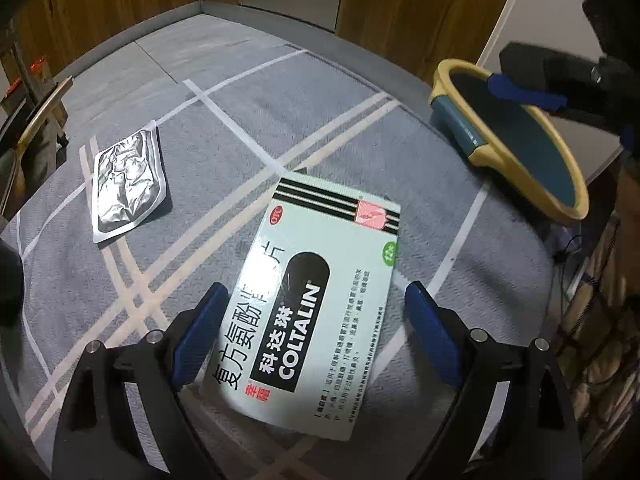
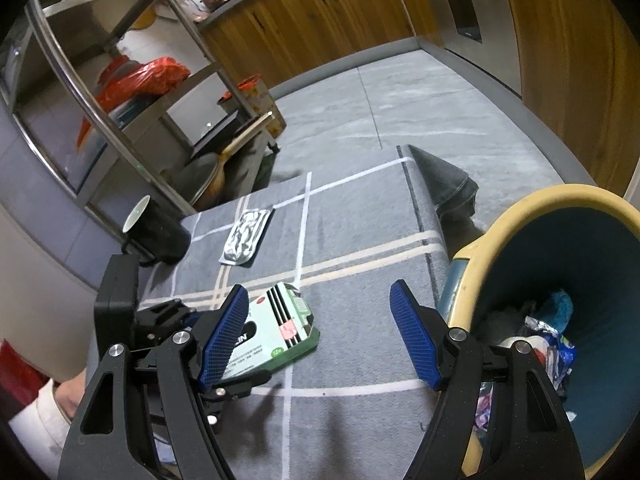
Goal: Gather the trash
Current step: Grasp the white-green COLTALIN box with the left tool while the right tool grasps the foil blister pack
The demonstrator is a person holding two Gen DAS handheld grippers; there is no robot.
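- My left tool [image 1: 316, 332] points steeply down over the medicine box [image 1: 316, 292], jaws spread wide; the blue pads [image 1: 200, 332] stand clear of the box on both sides, so nothing is gripped.
- The box lies flat on the grey cloth with white stripes [image 1: 224, 92] that covers the bench; "COLTALIN" is printed on its pale green face. From the right wrist camera it sits close to the bench's near edge (partly hidden behind my right tool's left finger).
- My right tool [image 2: 320, 336] hangs released too, jaws apart, with only cloth between its pads. Its tips hover just over the bench edge beside the bin.
- The crumpled silver blister pack [image 1: 128, 184] lies on the cloth farther back and to the left of the box, well apart from it.
- A black mug [image 2: 156, 232] with a white inside stands on the left part of the bench, near the blister pack.
- The trash bin [image 2: 580, 200] (yellow rim, teal inside) stands off the bench's right edge, below its level; wrappers and foil [image 2: 544, 344] already lie in its bottom.
- Beyond: a steel rack [image 2: 120, 92] with red bags on the left, wooden cabinets [image 2: 320, 12] along the far wall, grey floor.
- A sleeve and a bit of hand [image 2: 52, 404] show at the lower left, behind the left tool.
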